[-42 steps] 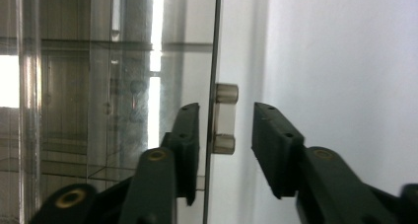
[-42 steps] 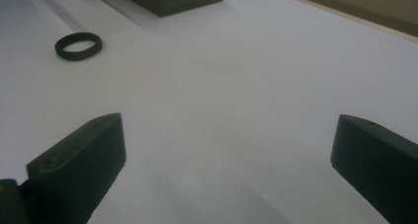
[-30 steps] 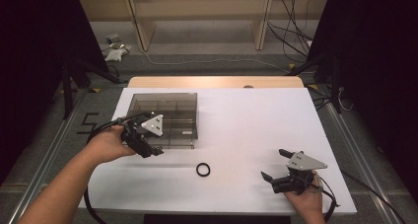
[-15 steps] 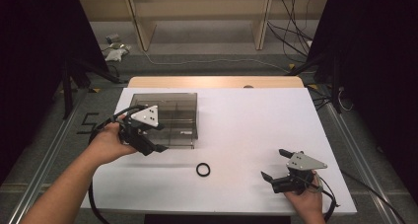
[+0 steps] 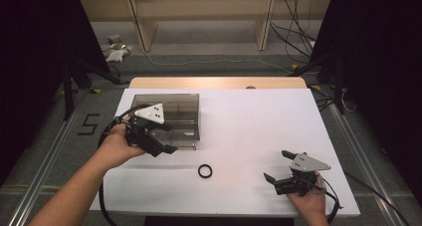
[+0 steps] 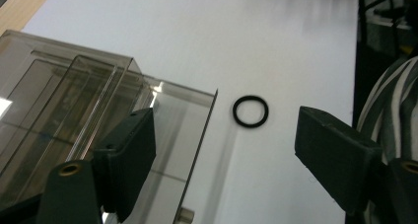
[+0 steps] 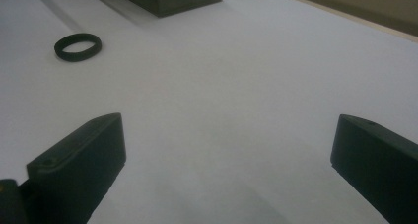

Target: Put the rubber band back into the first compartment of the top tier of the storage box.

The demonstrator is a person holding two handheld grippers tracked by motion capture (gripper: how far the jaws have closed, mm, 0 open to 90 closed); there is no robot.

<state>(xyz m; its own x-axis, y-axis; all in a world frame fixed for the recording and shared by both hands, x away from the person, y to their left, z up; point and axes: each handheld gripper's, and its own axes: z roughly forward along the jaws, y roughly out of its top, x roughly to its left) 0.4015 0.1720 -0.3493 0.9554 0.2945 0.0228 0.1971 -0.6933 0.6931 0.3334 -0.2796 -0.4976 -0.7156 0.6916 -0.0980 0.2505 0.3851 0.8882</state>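
Small black rubber ring (image 5: 205, 170) flat on white tabletop (image 5: 259, 126), just in front of smoky clear plastic box (image 5: 175, 117). Left gripper (image 5: 166, 138) at box's near edge, jaws spread, just been opening, nothing between. Right gripper (image 5: 278, 167) well apart from box, jaws spread, empty.

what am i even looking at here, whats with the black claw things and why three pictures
A person sits at a white table holding a hand-held two-jaw gripper in each hand. One picture comes from a camera fixed above, looking down. The other two come from cameras riding on the grippers, looking out between their black jaws.

The left gripper hovers by a clear smoky plastic box; its jaws have just been opening and nothing sits between them. The right gripper rests near the table's front edge, jaws open and empty.

Between the two lies a small black ring, flat on the table, touched by neither.
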